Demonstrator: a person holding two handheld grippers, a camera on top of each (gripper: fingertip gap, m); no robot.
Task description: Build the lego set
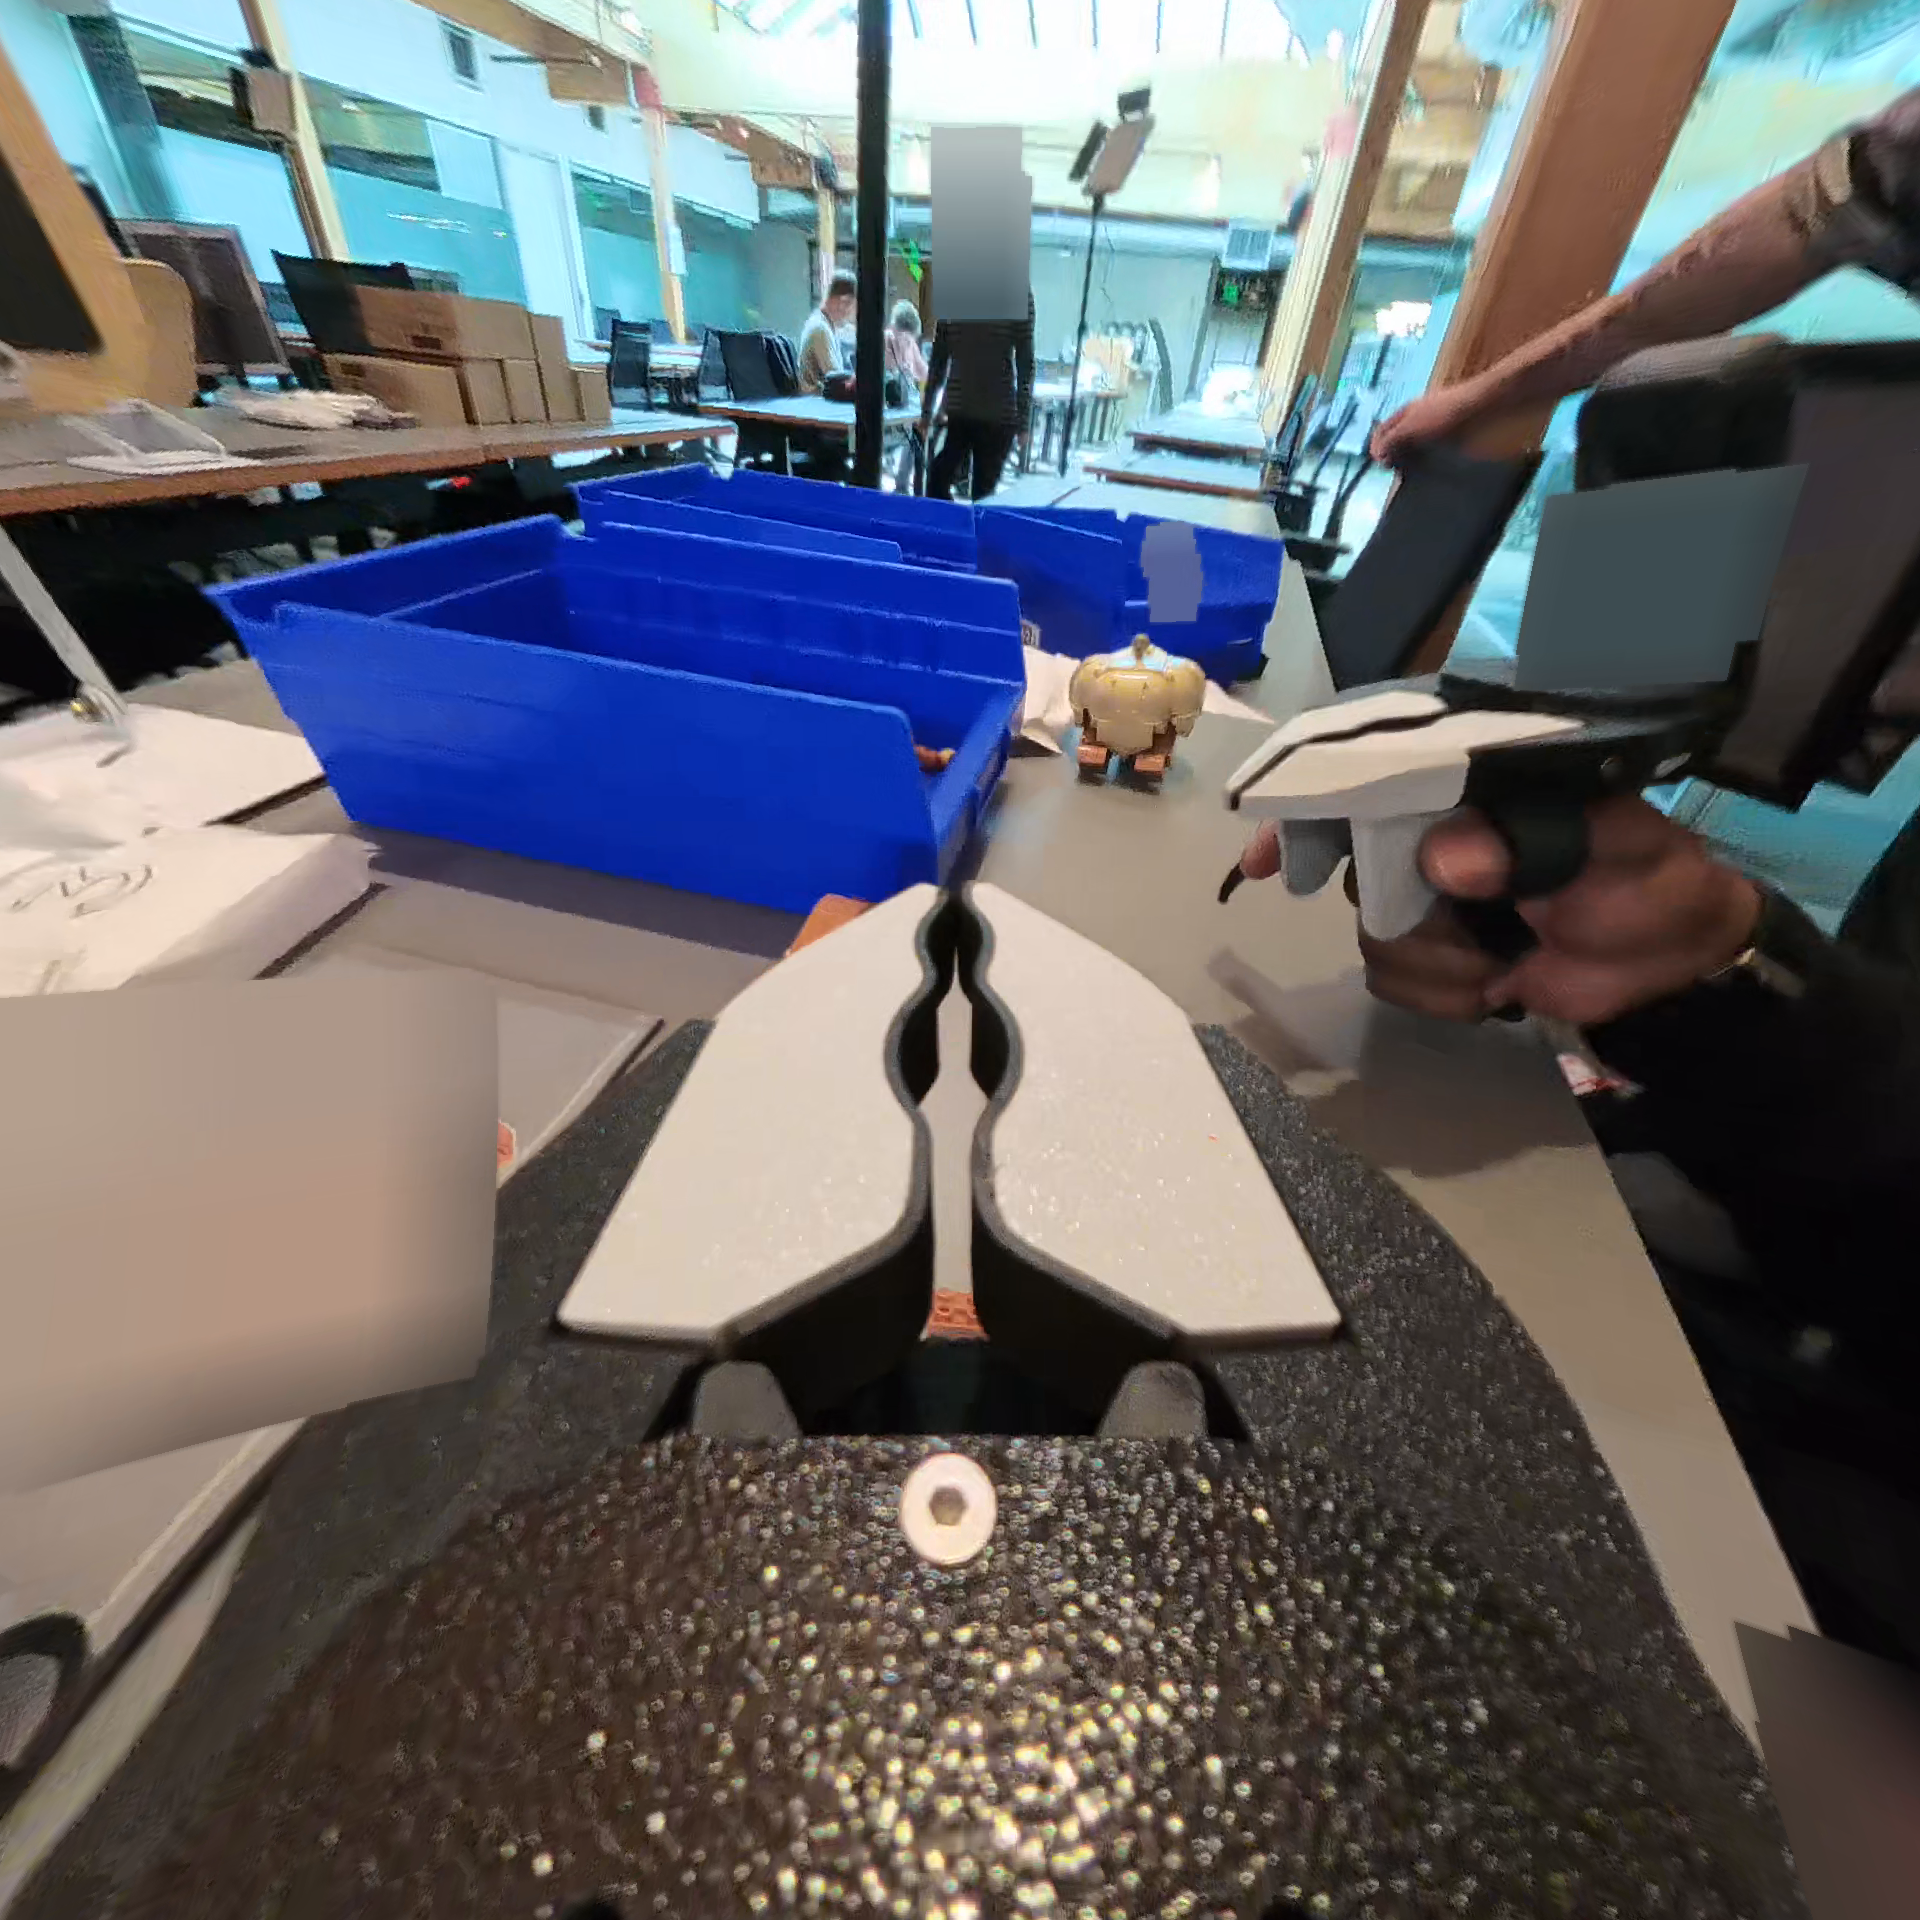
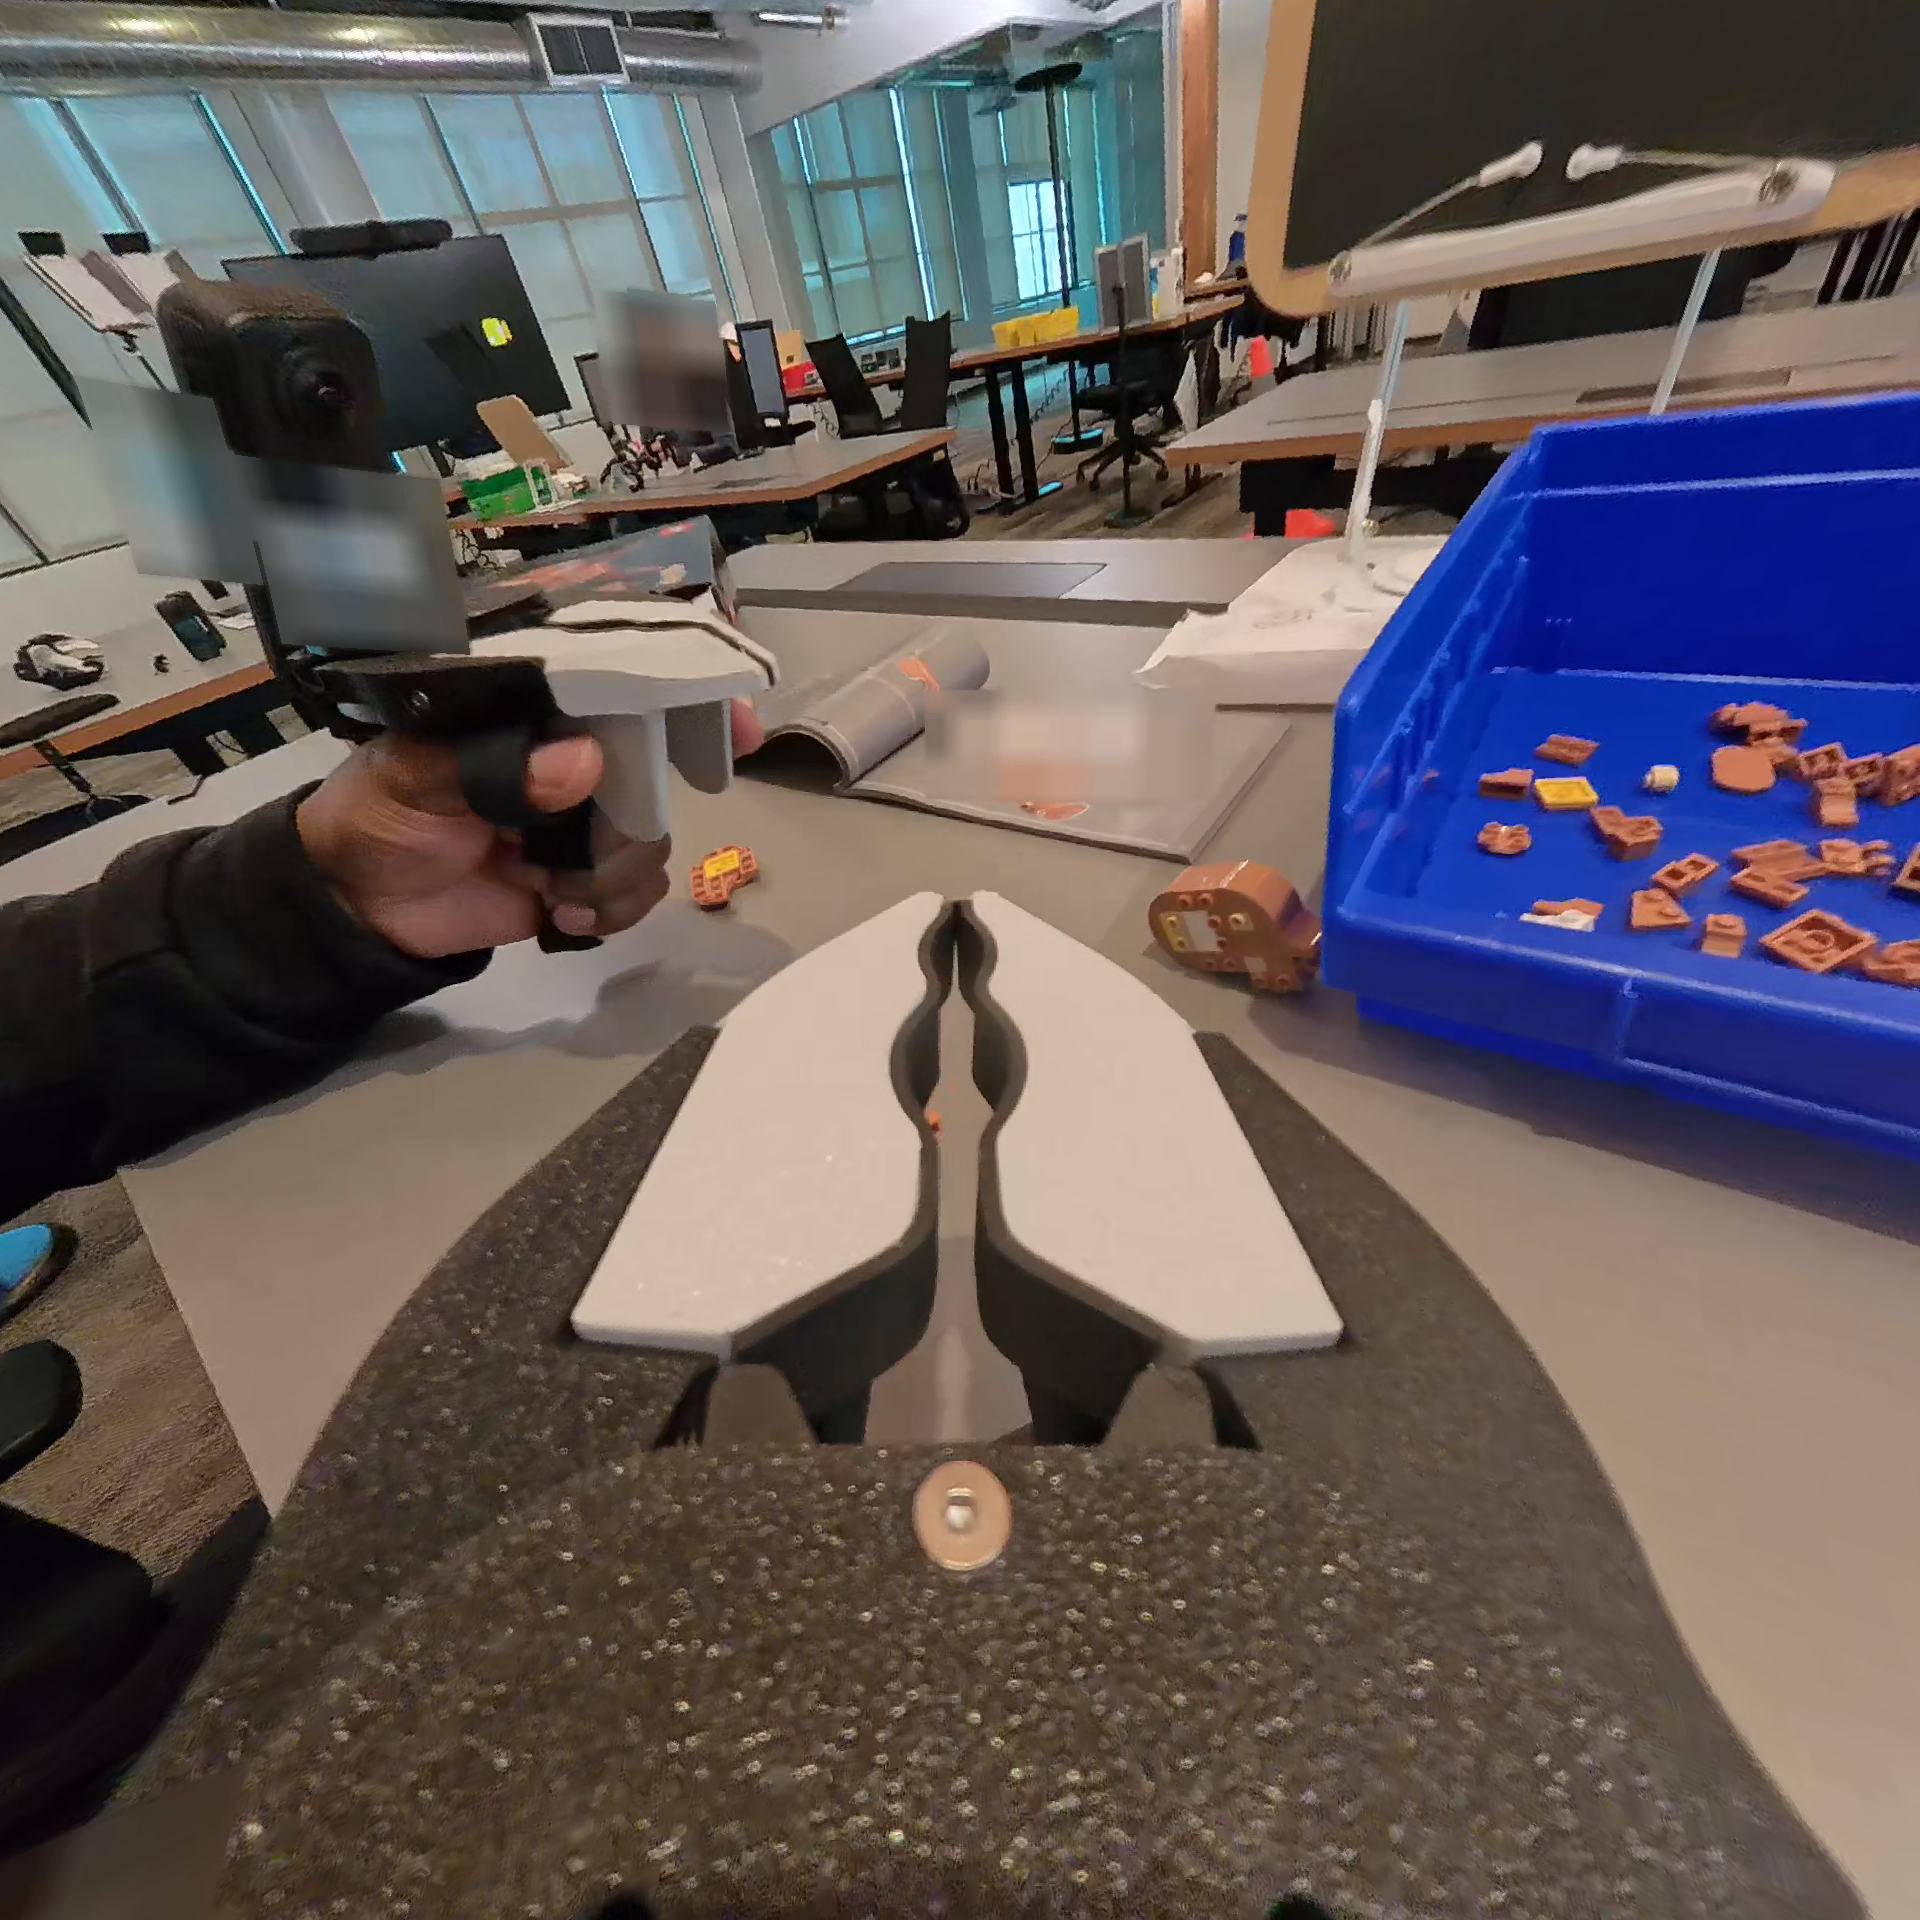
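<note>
My left gripper point(image 1: 956, 906) is shut, its tips meeting with nothing between them, just above the grey table point(image 1: 1132, 873) in front of a blue bin point(image 1: 623, 748). A brown brick piece point(image 1: 826, 916) lies right by its left fingertip. A tan and brown brick figure point(image 1: 1138, 707) stands farther off. My right gripper point(image 2: 958, 906) is also shut with nothing between its tips. It is nearest a brown brick-built part point(image 2: 1236, 925) lying beside the blue bin point(image 2: 1455, 966). Each gripper shows shut in the other view: the right gripper point(image 1: 1236, 795) and the left gripper point(image 2: 767, 665).
The bin holds several small brown bricks point(image 2: 1766, 873). A small orange and yellow piece point(image 2: 724, 876) lies near the hand on the left gripper. An open booklet point(image 2: 1039, 790) and white paper point(image 1: 156, 894) lie on the table. More blue bins point(image 1: 1195, 592) stand behind. There is about 11 cm between the tips of the two grippers.
</note>
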